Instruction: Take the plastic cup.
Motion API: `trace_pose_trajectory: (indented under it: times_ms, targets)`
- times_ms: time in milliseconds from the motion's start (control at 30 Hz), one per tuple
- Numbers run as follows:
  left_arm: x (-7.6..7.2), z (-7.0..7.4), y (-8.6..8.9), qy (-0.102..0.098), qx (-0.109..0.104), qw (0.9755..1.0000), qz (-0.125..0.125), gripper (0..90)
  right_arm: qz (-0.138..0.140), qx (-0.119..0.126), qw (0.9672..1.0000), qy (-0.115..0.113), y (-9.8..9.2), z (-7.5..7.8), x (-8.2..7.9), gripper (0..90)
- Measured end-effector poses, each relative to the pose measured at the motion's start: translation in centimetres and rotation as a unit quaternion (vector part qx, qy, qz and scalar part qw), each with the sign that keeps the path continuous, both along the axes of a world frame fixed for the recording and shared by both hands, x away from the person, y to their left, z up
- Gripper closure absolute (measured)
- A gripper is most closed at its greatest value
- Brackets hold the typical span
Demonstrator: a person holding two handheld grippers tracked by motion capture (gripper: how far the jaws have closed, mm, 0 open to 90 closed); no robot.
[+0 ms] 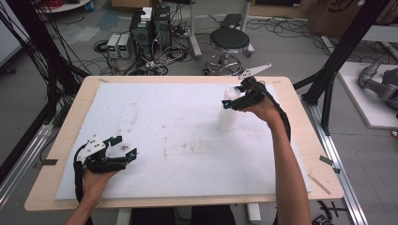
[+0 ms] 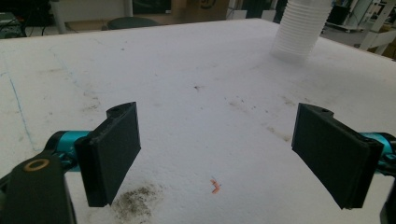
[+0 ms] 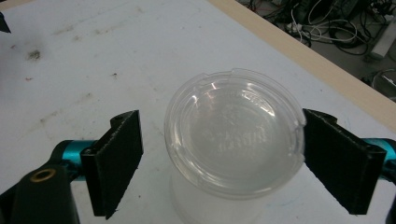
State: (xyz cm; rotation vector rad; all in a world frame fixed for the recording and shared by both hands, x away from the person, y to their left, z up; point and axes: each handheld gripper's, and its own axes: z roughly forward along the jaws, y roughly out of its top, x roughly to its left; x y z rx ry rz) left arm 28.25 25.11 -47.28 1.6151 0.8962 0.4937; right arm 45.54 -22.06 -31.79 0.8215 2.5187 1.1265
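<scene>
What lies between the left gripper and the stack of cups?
Only bare white foam sheet with some dirt marks separates the left gripper from the cup stack, as the high view shows.

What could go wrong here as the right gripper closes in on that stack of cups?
The stack of cups is tall and narrow, and the right gripper is open around its very top, so a sideways nudge could topple it. One pad seems to touch the clear lid while the other stands clear, so closing may push it off-centre or pop it off. The left gripper sits too far away to steady anything.
</scene>
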Motion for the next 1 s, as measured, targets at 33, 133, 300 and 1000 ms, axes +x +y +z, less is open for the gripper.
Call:
trace_pose_trajectory:
  times_ms: [33,133,300,1000]
  targets:
    - [0.0,0.0,0.02,0.0,0.0,1.0,0.0,15.3,-0.003,-0.007,1.0,0.003,0.28,-0.29,0.07,16.1]
    - [-0.02,-0.02,0.15,0.001,-0.006,1.0,0.002,15.3,-0.012,-0.011,0.9998,0.009,0.34,-0.61,0.2,16.4]
    - [0.0,-0.01,0.06,0.001,-0.002,1.0,0.0,15.3,-0.018,-0.004,0.9997,0.014,0.19,-1.19,0.37,23.6]
    - [0.03,-0.01,0.04,0.002,-0.002,1.0,-0.001,15.3,-0.021,-0.006,0.9997,0.008,0.13,-0.85,0.2,36.4]
